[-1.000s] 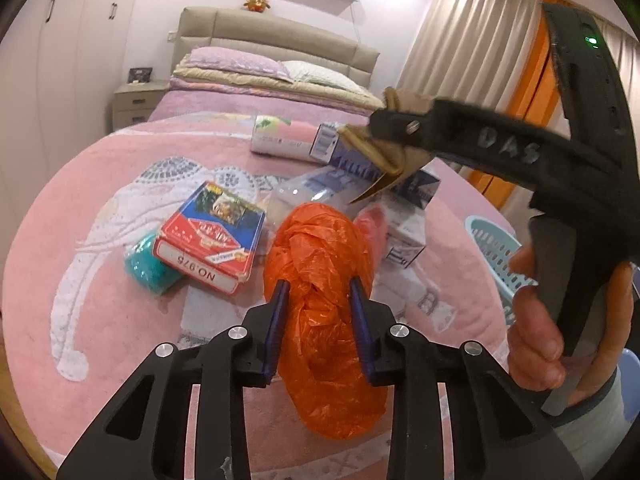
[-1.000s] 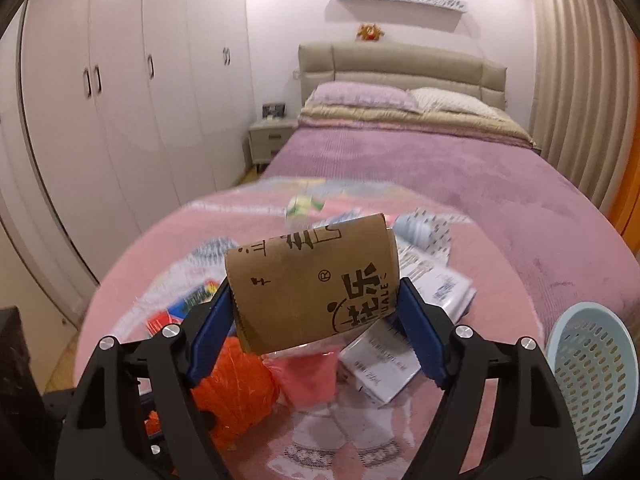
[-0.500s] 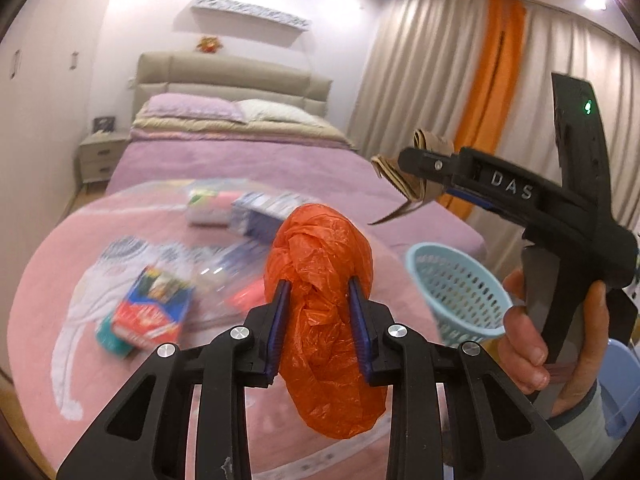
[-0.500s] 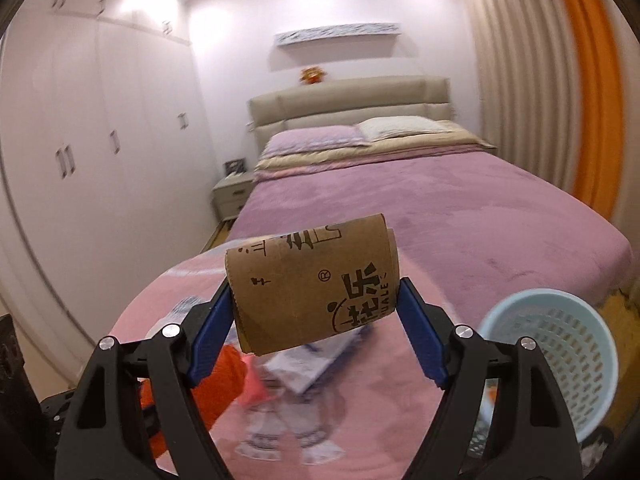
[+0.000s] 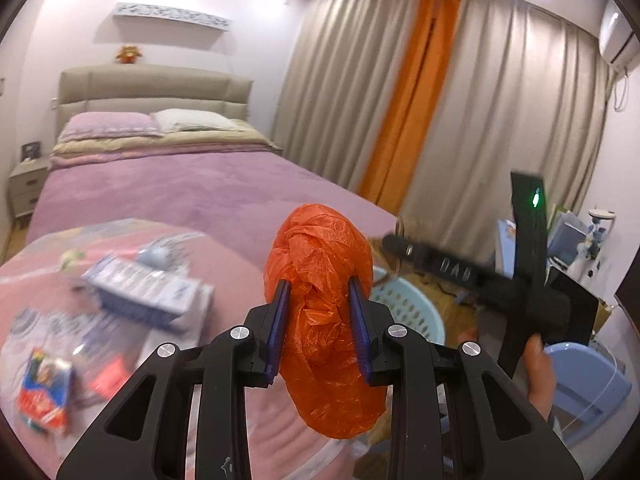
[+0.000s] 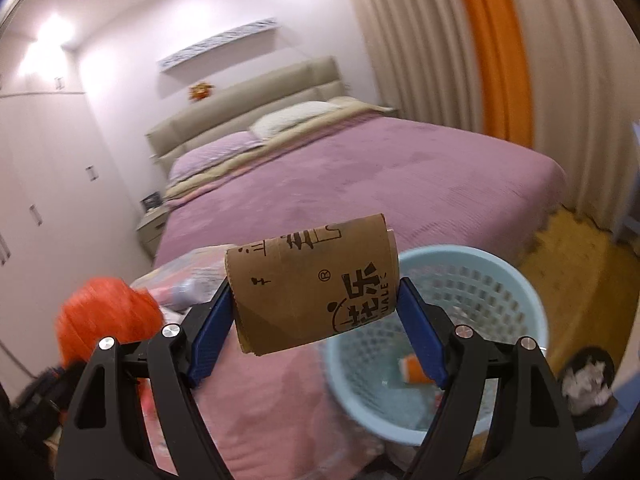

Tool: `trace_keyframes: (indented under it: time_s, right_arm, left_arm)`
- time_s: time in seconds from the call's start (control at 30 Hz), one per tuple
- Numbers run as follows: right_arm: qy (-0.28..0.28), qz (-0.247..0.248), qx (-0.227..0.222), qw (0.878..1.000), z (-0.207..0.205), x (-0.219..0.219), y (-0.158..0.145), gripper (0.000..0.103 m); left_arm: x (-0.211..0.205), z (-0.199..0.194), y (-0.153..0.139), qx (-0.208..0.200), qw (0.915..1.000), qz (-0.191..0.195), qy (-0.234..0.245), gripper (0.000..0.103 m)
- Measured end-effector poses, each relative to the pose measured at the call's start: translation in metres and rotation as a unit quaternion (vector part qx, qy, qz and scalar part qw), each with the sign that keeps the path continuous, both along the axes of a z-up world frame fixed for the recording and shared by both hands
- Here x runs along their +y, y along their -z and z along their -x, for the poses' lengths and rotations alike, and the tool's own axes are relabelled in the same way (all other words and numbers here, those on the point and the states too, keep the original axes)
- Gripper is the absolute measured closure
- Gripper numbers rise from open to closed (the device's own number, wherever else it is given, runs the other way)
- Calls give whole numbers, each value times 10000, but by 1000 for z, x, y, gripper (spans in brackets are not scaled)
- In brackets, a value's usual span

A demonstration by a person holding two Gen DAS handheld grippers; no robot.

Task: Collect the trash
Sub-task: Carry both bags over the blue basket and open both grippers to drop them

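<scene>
Over the blue basket (image 6: 472,264), my right tool (image 6: 316,312) grips a cardboard sleeve (image 6: 312,284); left tool (image 5: 320,320) clamps an orange bag (image 5: 320,312).

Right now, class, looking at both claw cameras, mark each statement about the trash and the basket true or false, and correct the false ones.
1. The left claw grips an orange plastic bag. True.
2. The right claw is empty. False: it is shut on a brown cardboard sleeve with black print.
3. The light blue basket already holds some items. True.
4. The basket stands on the bed. False: it stands on the floor beside the bed.
5. Boxes and packets still lie on the pink blanket. True.
</scene>
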State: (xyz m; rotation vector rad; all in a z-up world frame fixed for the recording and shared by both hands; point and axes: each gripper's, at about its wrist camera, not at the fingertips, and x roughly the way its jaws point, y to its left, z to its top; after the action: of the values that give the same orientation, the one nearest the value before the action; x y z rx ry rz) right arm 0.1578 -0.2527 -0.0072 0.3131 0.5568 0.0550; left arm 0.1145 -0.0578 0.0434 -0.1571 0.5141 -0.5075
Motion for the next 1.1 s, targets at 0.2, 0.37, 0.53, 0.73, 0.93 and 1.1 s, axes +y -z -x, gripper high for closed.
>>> trace_keyframes:
  time_s: [0.2, 0.37, 0.53, 0.73, 0.93, 1.1]
  right_arm:
    - [541, 162, 330, 9979, -8, -39, 29, 28]
    - [885, 361, 666, 9932, -18, -61, 58, 28]
    - [964, 268, 1145, 9884, -33, -83, 92, 27]
    - [737, 163, 1596, 9843, -43, -95, 122, 25]
    - [591, 17, 1628, 9849, -38, -101, 133, 23]
    - [555, 89, 1539, 9865, -32, -100, 132, 19]
  left_arm:
    - [-50, -38, 8, 220, 9990, -21, 378, 75]
    - [-80, -78, 32, 514, 9973, -60, 513, 75]
    - [-102, -118, 61, 931, 9938, -7, 614, 75]
    - [-119, -133, 77, 1130, 9909, -110, 724, 75]
    - [-130, -142, 90, 1387, 9882, -135, 640, 46]
    - [-126, -140, 98, 1484, 9871, -85, 599, 40]
